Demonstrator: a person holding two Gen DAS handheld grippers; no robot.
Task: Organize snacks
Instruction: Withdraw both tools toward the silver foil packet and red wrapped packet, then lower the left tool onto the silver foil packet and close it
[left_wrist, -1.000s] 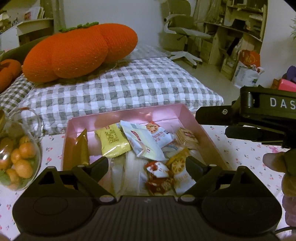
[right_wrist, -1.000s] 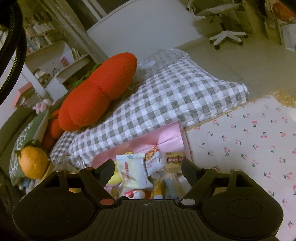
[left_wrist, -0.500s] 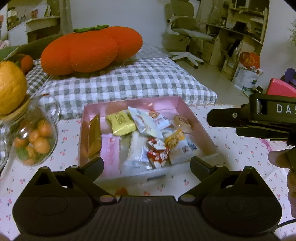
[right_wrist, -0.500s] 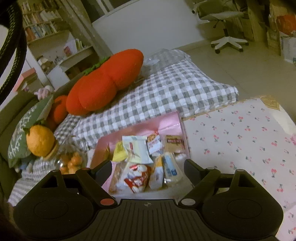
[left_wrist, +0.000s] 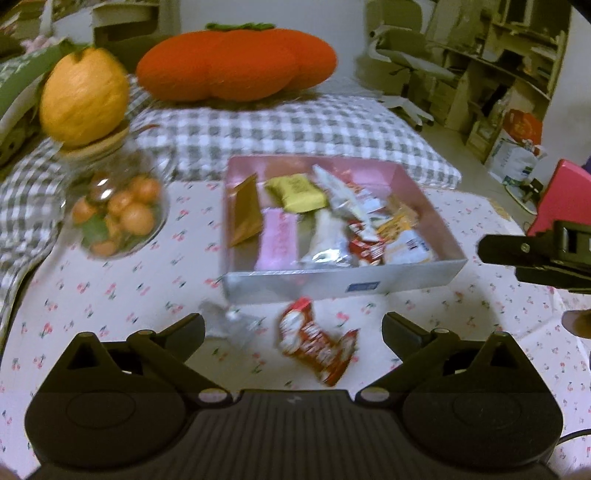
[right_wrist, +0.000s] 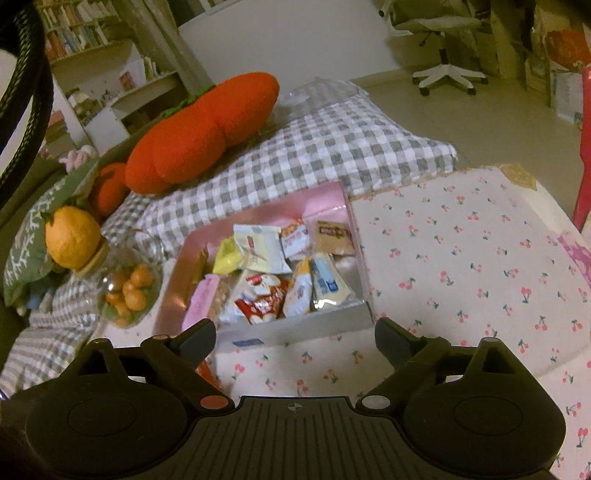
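Note:
A pink box (left_wrist: 343, 286) (right_wrist: 354, 317) holds several wrapped snacks on a cherry-print tablecloth. A red and white snack packet (left_wrist: 317, 343) and a clear silvery wrapper (left_wrist: 229, 323) lie on the cloth in front of the box. My left gripper (left_wrist: 293, 326) is open and empty, just above those two, near the box's front wall. My right gripper (right_wrist: 295, 334) is open and empty, in front of the box's front right corner; it also shows at the right edge of the left wrist view (left_wrist: 535, 254).
A glass jar (left_wrist: 114, 214) (right_wrist: 127, 291) of small orange fruits, topped by a yellow-orange fruit lid (left_wrist: 83, 98), stands left of the box. A checked cushion (left_wrist: 288, 136) and an orange pumpkin pillow (left_wrist: 236, 62) lie behind. A pink object (left_wrist: 561, 199) stands at right.
Both grippers have pulled back from over the box toward the near side of the table. The red packet and the clear wrapper in front of the box have come into view.

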